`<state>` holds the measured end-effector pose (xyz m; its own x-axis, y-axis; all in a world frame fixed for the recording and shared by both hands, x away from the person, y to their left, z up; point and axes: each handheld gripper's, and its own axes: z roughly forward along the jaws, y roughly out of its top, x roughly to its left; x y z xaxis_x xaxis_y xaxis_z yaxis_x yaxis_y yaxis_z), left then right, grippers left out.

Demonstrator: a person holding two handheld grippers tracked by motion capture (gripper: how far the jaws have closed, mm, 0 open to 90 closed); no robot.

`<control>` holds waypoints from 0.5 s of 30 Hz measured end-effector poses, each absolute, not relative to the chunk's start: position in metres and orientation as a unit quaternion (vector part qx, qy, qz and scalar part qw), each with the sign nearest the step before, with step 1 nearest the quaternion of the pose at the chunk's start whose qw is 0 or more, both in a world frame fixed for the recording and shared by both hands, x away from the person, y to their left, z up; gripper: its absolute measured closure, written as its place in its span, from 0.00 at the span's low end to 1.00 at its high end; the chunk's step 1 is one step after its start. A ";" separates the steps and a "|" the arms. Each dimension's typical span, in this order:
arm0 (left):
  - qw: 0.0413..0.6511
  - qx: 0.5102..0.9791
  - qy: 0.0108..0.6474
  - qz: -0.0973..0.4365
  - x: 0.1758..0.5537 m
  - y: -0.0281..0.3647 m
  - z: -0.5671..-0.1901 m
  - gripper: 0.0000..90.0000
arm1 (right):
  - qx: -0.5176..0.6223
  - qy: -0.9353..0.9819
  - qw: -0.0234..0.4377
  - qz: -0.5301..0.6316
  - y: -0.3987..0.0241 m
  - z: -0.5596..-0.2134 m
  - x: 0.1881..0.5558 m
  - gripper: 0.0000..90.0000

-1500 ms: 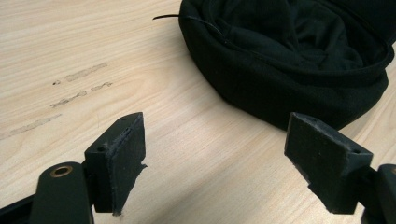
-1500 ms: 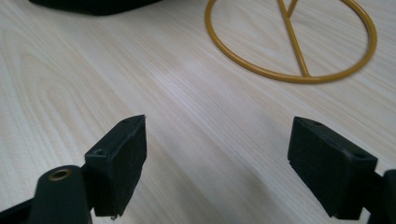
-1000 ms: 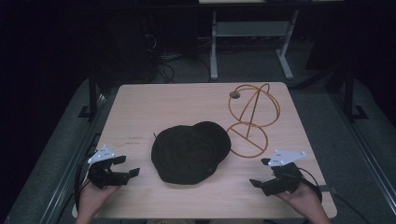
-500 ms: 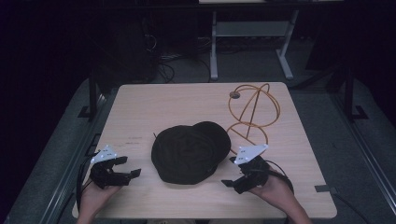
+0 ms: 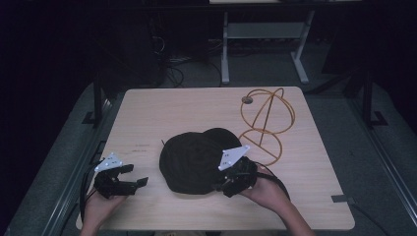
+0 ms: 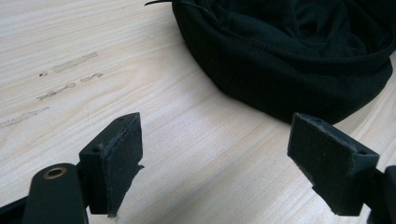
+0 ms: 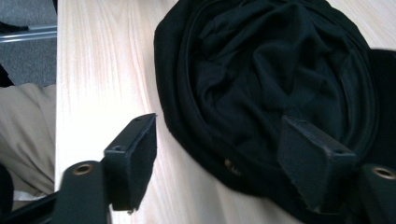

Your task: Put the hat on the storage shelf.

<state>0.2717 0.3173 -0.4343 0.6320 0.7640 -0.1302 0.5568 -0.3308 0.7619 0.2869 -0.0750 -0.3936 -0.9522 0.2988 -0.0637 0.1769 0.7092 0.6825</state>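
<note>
Left tool (image 5: 129, 178): black body, grey three-cornered plate, square black pads (image 6: 122, 154), brass-ringed screw hole. Right tool (image 5: 222, 184): same build, black cable trailing.

Black hat (image 5: 194, 160) heaped mid-surface, blocks centre near front. Wire stand (image 5: 265, 125) upright just right of hat, rings nearly touching its edge; narrow gap there. Far half of surface (image 5: 172, 108) bare, wide passage. Left strip between left tongs (image 5: 129, 176) and hat open. Right tongs (image 5: 222, 187) at hat's near-right rim, edge between parted jaws. Right front corner free.
</note>
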 end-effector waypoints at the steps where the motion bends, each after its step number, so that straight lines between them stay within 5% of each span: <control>1: 0.407 0.807 0.408 0.129 0.272 0.317 -0.434 0.19 | 0.124 0.923 0.083 0.355 -0.068 -0.393 0.292 0.35; 15: 0.409 0.805 0.411 0.129 0.272 0.318 -0.435 0.20 | 0.088 0.937 0.059 0.332 -0.022 -0.401 0.307 0.51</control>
